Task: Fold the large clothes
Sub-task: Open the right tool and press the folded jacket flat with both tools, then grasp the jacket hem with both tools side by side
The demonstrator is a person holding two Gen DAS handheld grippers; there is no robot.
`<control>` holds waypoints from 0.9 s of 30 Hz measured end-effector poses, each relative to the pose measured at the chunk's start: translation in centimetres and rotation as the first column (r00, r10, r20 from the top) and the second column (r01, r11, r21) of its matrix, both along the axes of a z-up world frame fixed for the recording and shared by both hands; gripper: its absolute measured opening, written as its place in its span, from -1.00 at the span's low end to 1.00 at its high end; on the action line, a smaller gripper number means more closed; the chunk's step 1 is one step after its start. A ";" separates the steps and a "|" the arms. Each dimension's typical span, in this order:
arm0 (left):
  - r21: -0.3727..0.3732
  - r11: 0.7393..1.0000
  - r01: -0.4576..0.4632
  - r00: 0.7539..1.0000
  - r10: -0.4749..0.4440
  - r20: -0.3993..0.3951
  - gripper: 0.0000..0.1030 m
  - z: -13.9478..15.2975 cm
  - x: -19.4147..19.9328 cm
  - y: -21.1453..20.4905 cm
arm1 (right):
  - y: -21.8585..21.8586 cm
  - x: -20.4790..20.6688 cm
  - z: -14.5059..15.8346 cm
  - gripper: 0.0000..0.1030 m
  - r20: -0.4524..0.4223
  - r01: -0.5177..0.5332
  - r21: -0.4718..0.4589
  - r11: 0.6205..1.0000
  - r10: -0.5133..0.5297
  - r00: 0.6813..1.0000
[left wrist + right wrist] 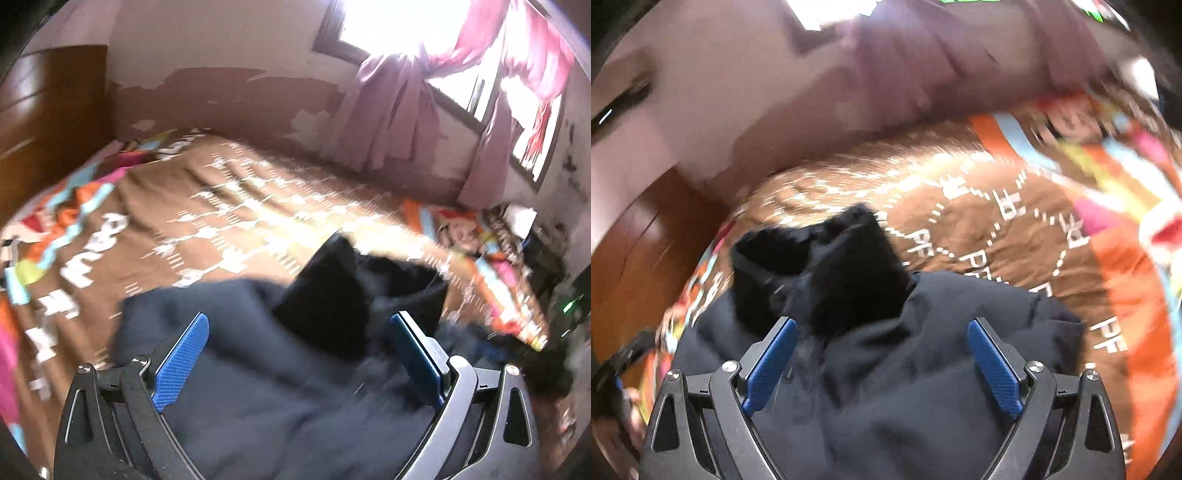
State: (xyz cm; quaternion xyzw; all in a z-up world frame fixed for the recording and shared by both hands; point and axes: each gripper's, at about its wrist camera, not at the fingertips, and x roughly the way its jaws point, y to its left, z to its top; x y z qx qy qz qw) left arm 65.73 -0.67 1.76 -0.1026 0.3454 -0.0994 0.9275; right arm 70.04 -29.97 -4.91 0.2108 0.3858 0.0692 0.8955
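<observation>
In the left wrist view, the left hand-held gripper stands wide and holds nothing above the dark jacket, which lies on the bed; beyond it are a curtain, a window and a wooden headboard. In the right wrist view, the right hand-held gripper is also wide and empty over the jacket, whose black hood lies toward the headboard, with open blanket on the right.

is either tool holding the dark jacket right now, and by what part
Nothing is held. Left tool and right tool both stand open above the dark jacket on the bedspread.
</observation>
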 end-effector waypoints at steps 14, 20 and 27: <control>0.056 0.994 -0.089 0.995 0.092 -0.049 -0.67 -3.8 8.1 -2.9 | 0.9 6.8 -1.1 -0.36 0.066 0.022 0.120 0.993 -0.030 0.997; 0.099 0.994 -0.053 0.999 0.053 0.002 -0.94 -3.3 5.7 -3.4 | 1.0 5.3 -0.5 -0.90 0.108 -0.003 0.062 0.998 -0.003 0.994; 0.116 0.993 0.004 0.999 -0.010 0.048 -0.96 -2.2 -1.5 -0.6 | -0.1 -0.2 1.1 -0.93 0.154 -0.065 0.068 0.996 0.054 0.987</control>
